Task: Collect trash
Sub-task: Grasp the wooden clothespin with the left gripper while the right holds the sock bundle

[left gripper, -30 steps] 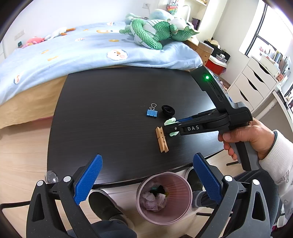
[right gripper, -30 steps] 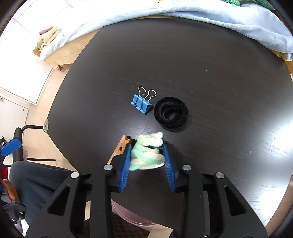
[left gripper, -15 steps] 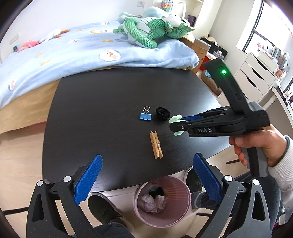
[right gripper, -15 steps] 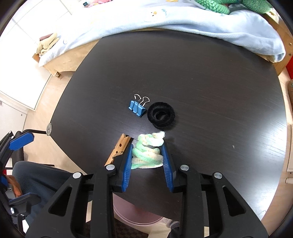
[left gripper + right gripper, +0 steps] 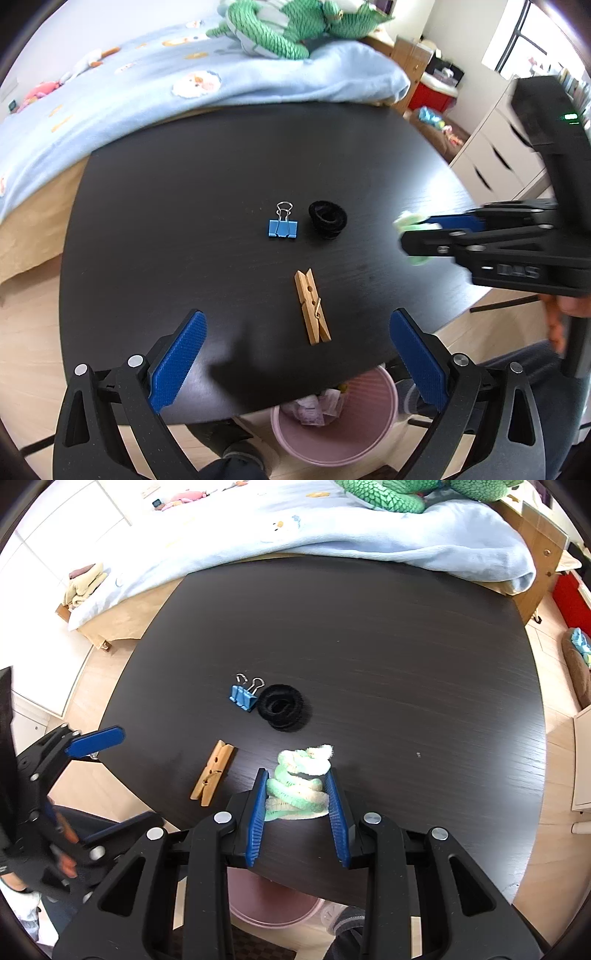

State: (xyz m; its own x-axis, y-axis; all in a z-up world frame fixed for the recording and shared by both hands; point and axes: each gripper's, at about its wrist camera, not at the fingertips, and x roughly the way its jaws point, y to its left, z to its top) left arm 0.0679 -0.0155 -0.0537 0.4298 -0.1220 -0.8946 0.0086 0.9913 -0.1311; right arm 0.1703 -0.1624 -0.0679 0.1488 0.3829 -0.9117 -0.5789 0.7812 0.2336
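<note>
Green-white fuzzy wad point(image 5: 300, 787) between gripper pads

Fuzzy green-white chenille wad point(image 5: 301, 784), matt dark woodgrain table point(image 5: 388, 657)

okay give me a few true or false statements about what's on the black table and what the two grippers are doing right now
1. The right gripper is shut on the green and cream fuzzy wad. True.
2. The left gripper holds the wooden clothespin. False: it is open and empty; the clothespin lies on the black table.
3. The blue binder clip lies beside the black coil. True.
4. The pink bin stands on the table. False: it is on the floor below the table's edge.
</note>
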